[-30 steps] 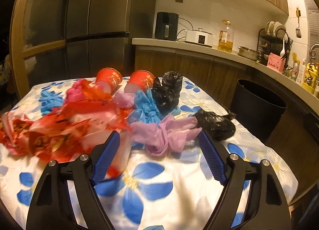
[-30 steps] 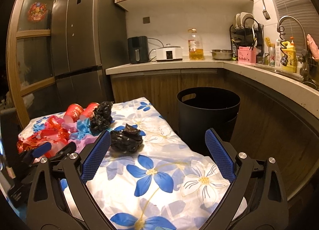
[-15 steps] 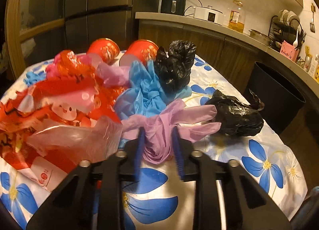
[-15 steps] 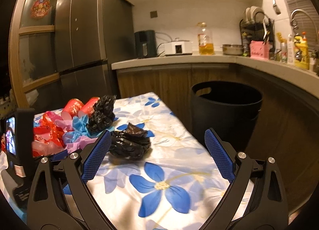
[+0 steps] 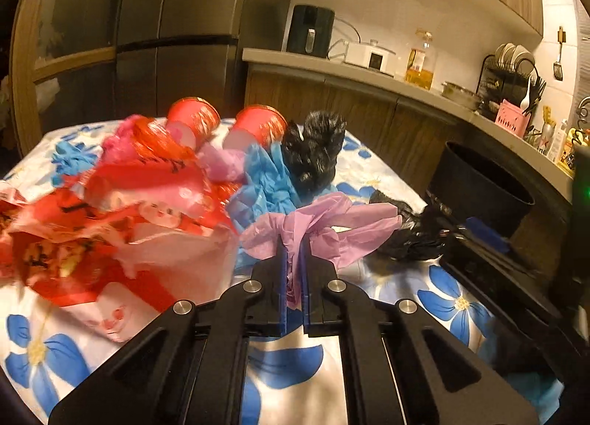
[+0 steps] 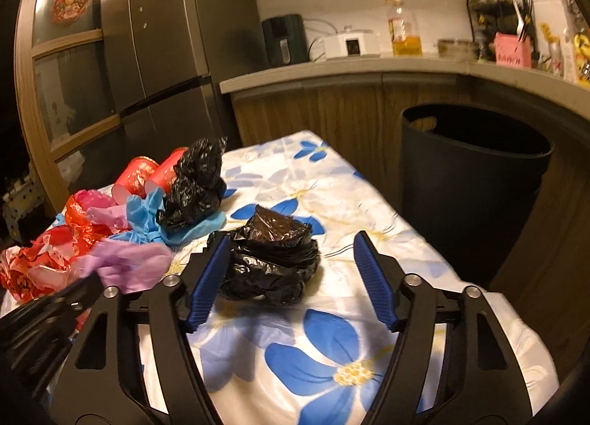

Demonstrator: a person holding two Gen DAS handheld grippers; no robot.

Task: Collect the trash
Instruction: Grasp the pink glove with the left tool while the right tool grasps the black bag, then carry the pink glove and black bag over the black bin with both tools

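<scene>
Now pinched tight in the left gripper [image 5: 293,270], jaws newly closed: purple plastic bag [image 5: 324,229], just left of the crumpled black bag [image 6: 269,259]. Around that black bag, right gripper [image 6: 291,277] half open, narrowing, pads not yet pressing. Beyond the table [image 6: 368,388], black bin [image 6: 475,174] waiting. First piece apparently secured, second nearly.

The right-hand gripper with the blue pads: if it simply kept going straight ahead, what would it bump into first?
Most likely the crumpled black plastic bag lying between the right gripper's closing jaws, nearer its left pad; depth is uncertain.
</scene>
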